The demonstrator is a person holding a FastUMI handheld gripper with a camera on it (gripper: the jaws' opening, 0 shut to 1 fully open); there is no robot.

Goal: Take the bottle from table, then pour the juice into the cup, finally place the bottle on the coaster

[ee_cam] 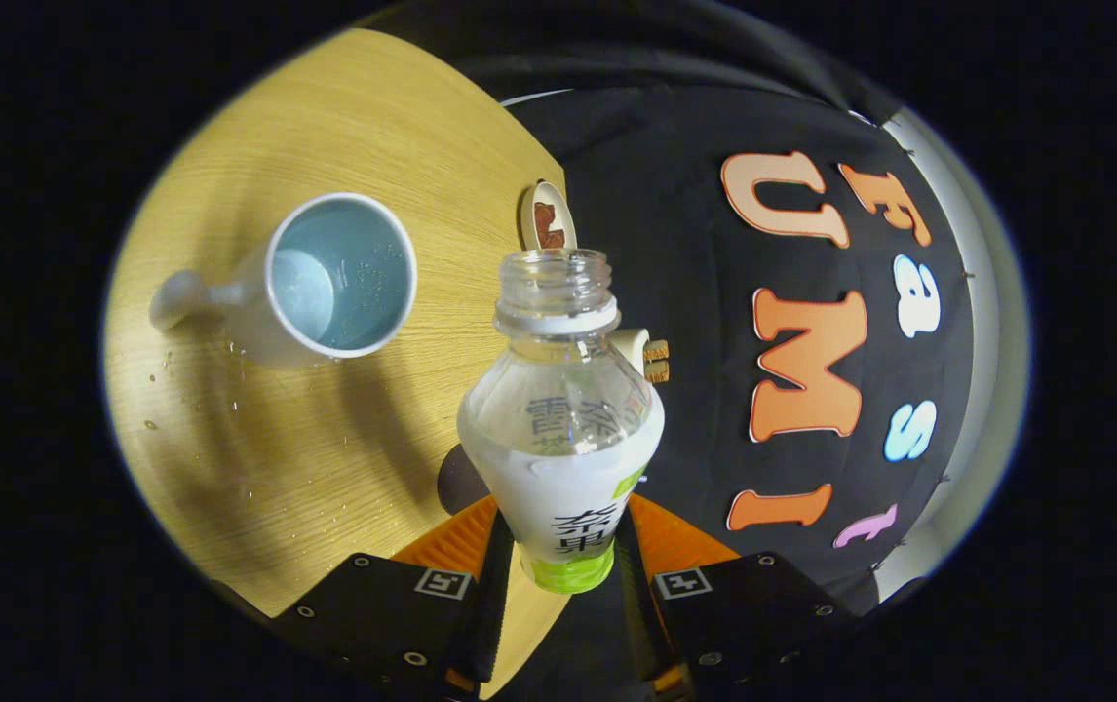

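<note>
We observe the gripper (566, 546) at lower centre, both fingers clamped on the lower body of the uncapped bottle (563, 429). Its open neck points toward frame centre. The white cup (334, 278) sits upper left on the wooden table (305, 468), apart from the bottle mouth; droplets (190, 390) lie beside it. A small round object (547, 216) lies at the table edge beyond the neck.

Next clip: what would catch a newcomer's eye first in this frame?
The uncapped clear bottle dominates, clamped between the gripper fingers and tilted toward the wooden table. Beyond it, left of the bottle's mouth, the white cup stands with liquid in it. Scattered droplets dot the wood beside the cup.
</note>
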